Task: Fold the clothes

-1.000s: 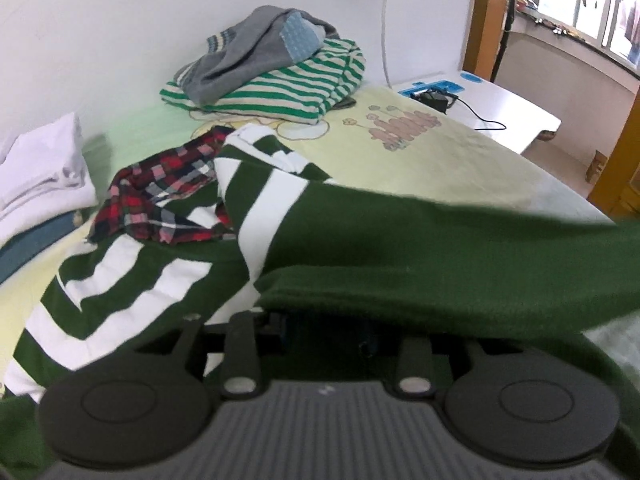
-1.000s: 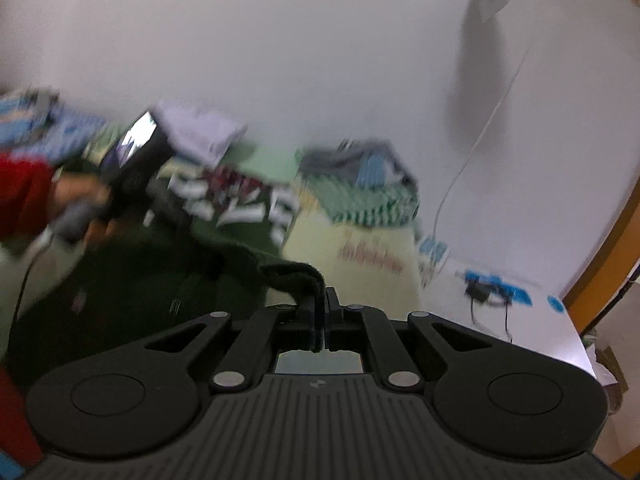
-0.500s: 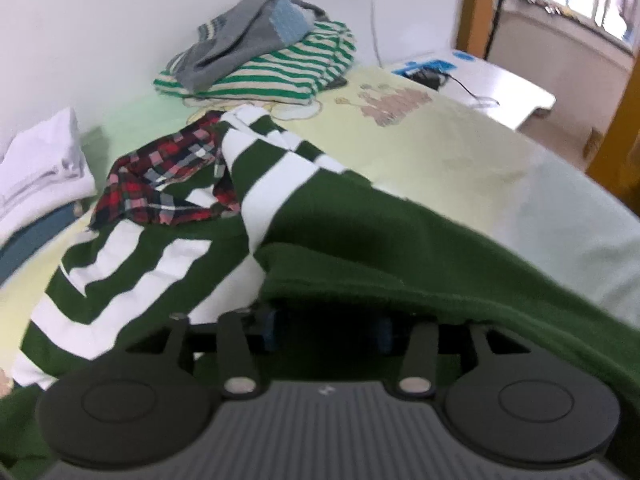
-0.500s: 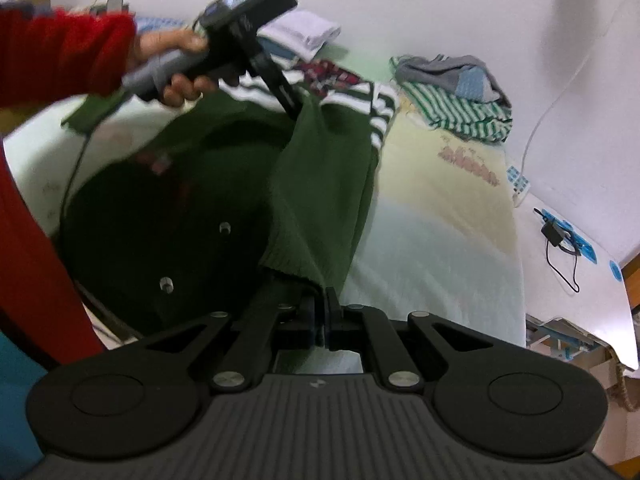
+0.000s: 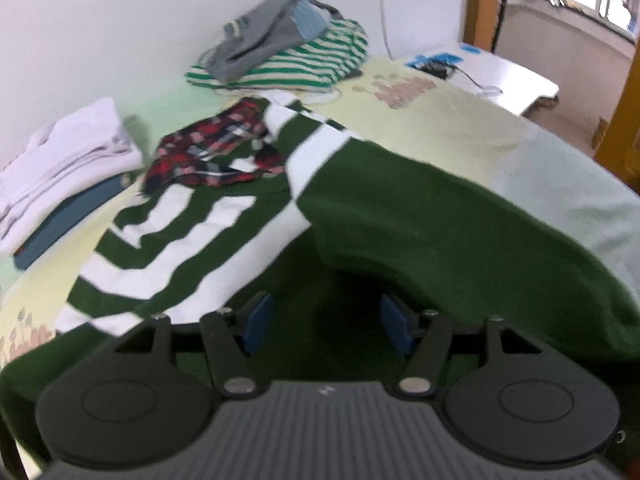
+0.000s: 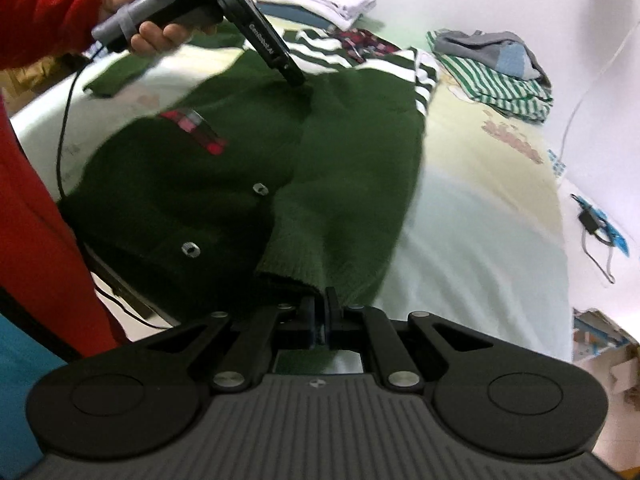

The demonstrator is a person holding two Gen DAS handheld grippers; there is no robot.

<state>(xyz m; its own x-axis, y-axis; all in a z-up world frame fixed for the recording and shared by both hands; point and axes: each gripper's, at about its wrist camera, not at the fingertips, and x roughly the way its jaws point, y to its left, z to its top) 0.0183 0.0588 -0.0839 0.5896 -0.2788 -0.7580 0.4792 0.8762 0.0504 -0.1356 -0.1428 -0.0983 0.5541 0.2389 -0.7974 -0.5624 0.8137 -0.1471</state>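
A dark green cardigan (image 6: 224, 152) with white-striped shoulders and a plaid collar lies on the bed. Its right sleeve (image 6: 360, 168) is folded across the body, and my right gripper (image 6: 320, 314) is shut on the sleeve cuff near the bed's front edge. My left gripper (image 5: 325, 322) is open, its blue pads (image 5: 256, 322) wide apart just above the green knit (image 5: 420, 216), with nothing between them. In the right wrist view a hand in a red sleeve holds the left gripper (image 6: 296, 76), whose tips rest on the cardigan's upper chest.
A pile of striped and grey clothes (image 5: 288, 56) sits at the far end of the bed by the wall. Folded white garments on a blue one (image 5: 60, 160) lie to the left. A white side table with cables (image 5: 500, 76) stands at the right.
The left gripper has opened and let go of the green cloth, which now lies slack on the bed. The right gripper has carried the sleeve cuff down across the cardigan.
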